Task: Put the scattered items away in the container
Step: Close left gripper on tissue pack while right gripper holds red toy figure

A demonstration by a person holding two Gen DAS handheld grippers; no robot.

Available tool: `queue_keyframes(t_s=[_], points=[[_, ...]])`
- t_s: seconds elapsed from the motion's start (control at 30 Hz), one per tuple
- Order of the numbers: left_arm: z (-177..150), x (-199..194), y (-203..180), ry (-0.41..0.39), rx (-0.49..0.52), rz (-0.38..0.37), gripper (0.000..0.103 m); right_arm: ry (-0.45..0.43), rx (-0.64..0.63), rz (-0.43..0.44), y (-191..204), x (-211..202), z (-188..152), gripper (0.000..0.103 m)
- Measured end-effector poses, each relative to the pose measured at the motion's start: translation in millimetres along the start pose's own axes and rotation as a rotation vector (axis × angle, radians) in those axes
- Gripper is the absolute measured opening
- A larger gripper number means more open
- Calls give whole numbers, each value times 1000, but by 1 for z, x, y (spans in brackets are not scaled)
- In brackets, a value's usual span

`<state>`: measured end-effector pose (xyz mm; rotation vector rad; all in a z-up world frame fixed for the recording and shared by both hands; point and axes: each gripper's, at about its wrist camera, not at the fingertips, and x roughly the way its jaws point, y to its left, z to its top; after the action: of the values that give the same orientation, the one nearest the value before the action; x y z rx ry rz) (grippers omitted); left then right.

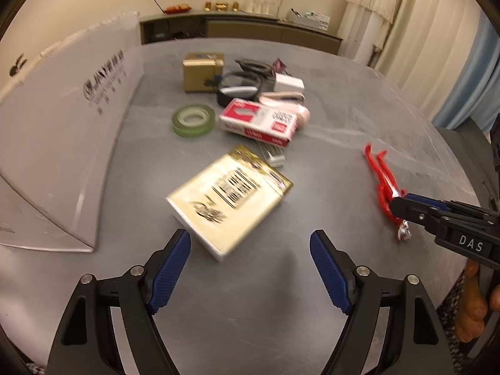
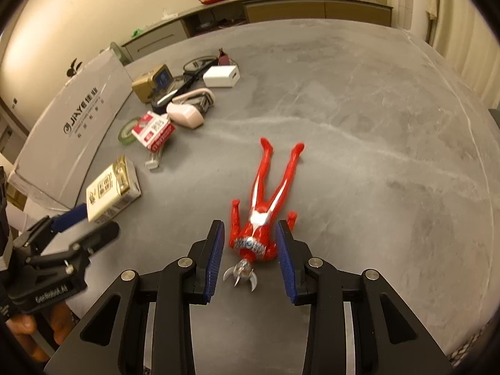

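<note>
- Cardboard box (image 2: pixel 75 125) stands at the left edge of the surface (image 2: pixel 359 118); it is probably the container, and its inside is hidden, so its contents cannot be told.
- Left tongs (image 1: pixel 250 268) gape wide, aimed at the yellow pack (image 1: pixel 229 201) lying flat just beside the box, likely the next pick.
- Beyond lie a tape roll (image 1: pixel 193 119), a red-and-white carton (image 1: pixel 259 123), a gold box (image 1: pixel 201 72) and a charger (image 2: pixel 221 76), all loose.
- Right tongs (image 2: pixel 250 250) stand apart, straddling the red figure's (image 2: pixel 265 206) chest, not yet closed, ready to pinch it.
</note>
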<state>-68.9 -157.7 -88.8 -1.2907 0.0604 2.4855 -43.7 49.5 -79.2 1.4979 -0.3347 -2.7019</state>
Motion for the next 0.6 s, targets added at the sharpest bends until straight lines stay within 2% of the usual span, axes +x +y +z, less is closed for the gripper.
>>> queue_keyframes(t_s=[0.07, 0.2, 0.23, 0.27, 0.3, 0.33, 0.43, 0.5, 0.6], points=[[5, 2, 4, -21, -4, 42, 80, -2, -11, -18, 1, 4, 3, 38], [17, 15, 7, -11, 33, 67, 80, 0, -34, -23, 4, 11, 5, 38], [20, 17, 7, -11, 43, 65, 80, -1, -41, -28, 4, 11, 4, 36], [21, 20, 6, -1, 49, 52, 80, 0, -45, -33, 4, 11, 3, 22], [21, 23, 5, 17, 51, 32, 79, 7, -41, -26, 1, 10, 3, 19], [19, 26, 4, 42, 48, 5, 68, 13, -32, -14, -2, 10, 4, 19], [16, 23, -11, 63, 80, -35, 58, 12, -11, -4, -10, 8, 5, 19], [14, 16, -16, 54, 89, -32, 59, 10, 1, 12, -15, 7, 6, 21], [18, 15, -16, 36, 82, 31, 74, 5, 2, 20, -14, 7, 7, 23]])
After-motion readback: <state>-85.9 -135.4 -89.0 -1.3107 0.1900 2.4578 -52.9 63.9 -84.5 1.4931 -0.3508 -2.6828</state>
